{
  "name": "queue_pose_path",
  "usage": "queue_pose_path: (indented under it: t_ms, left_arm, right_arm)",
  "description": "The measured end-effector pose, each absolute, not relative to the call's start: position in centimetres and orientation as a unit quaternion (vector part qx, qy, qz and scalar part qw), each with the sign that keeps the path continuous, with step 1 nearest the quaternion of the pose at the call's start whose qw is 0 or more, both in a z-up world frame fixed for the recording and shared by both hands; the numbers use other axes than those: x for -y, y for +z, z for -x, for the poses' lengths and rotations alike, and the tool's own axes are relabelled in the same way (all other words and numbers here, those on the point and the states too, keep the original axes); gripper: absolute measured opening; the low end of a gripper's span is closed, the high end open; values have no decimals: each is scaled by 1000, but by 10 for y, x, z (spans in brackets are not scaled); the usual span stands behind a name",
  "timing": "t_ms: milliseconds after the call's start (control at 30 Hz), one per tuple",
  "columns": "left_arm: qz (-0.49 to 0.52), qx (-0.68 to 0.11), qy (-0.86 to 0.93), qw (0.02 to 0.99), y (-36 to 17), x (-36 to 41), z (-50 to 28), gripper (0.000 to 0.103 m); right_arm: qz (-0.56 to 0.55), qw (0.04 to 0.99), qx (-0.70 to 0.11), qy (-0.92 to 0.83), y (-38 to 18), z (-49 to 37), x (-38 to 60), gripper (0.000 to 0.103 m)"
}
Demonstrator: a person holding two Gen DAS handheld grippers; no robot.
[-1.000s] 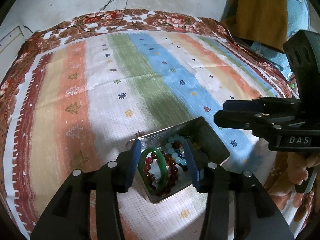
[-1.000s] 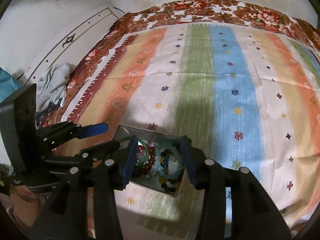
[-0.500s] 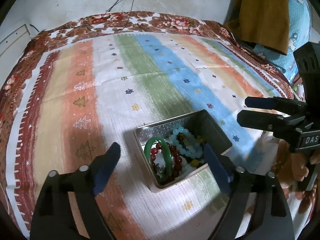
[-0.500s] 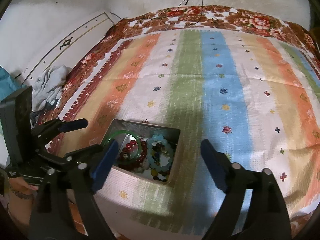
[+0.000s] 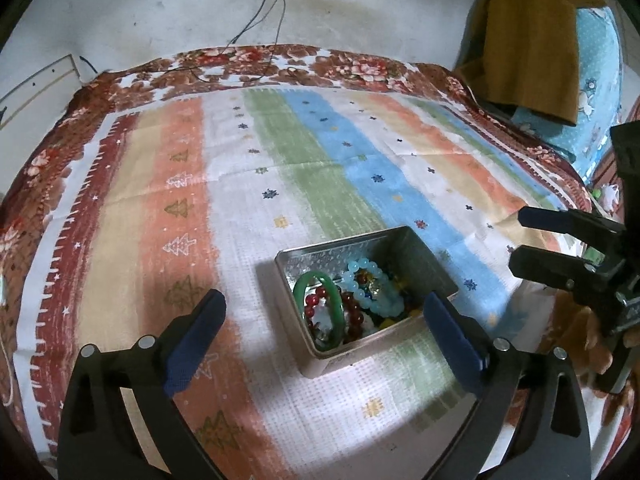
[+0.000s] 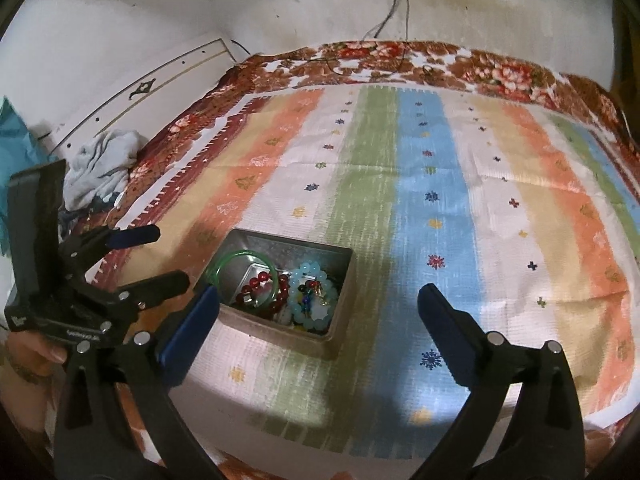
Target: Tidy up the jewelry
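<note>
1. You can read no full word or number anywhere.
2. The left gripper [image 6: 159,258], its jaws opening with nothing between them, carries a line of small white print on the black body, with a small white logo beside it. Both are too blurred to make out.
3. The right gripper [image 5: 519,236], its jaws also opening on nothing, has a white label at the picture's edge, cut off and unreadable.
4. The striped cloth [image 5: 248,184] shows only woven marks: small trees, stars and crosses.
</note>
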State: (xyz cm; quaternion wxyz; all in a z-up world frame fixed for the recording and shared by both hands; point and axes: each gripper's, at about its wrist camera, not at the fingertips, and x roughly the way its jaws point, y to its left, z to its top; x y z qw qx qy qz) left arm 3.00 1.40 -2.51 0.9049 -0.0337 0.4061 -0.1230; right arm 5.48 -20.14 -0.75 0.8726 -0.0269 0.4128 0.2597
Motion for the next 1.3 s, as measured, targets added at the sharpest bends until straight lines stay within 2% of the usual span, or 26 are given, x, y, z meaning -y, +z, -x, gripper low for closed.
queue_pose_path:
  t_ms: [467, 1300]
  left_arm:
    - [27, -365, -71, 928, -18, -11, -7, 97]
    - [13, -358, -64, 931, -23, -5, -7, 97]
  right_arm:
    - [24, 894, -373, 248, -7, -25, 208, 98]
    - [18, 884, -401, 238, -20, -34, 206, 98]
